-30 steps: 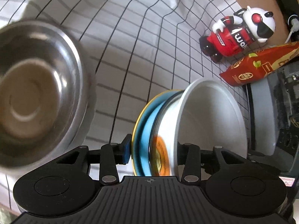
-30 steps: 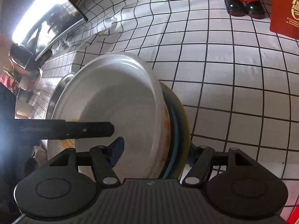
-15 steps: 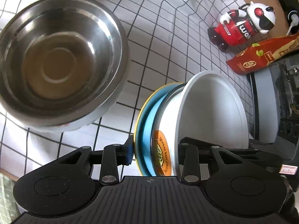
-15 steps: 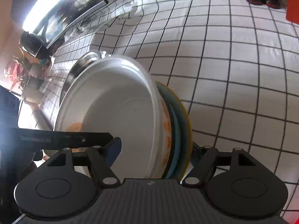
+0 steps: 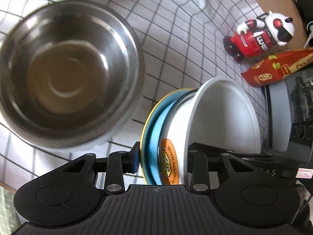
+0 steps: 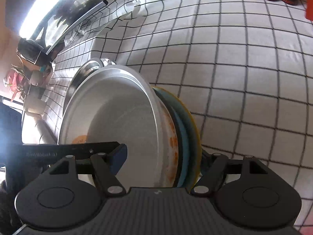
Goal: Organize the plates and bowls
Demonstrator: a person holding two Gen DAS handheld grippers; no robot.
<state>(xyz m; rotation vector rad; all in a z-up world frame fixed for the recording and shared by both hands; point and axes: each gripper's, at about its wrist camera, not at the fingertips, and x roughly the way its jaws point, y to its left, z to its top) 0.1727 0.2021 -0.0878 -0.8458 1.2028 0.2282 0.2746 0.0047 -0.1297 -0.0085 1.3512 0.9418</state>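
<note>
The bowl (image 5: pixel 225 117) is white with an orange label, the plate (image 5: pixel 156 121) blue with yellow rim, the cloth (image 6: pixel 244 68) white with black grid.

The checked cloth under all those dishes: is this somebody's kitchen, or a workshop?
Probably a home table, not a workshop: a checked tablecloth carries a steel bowl, a toy robot figure and a red snack packet.
</note>
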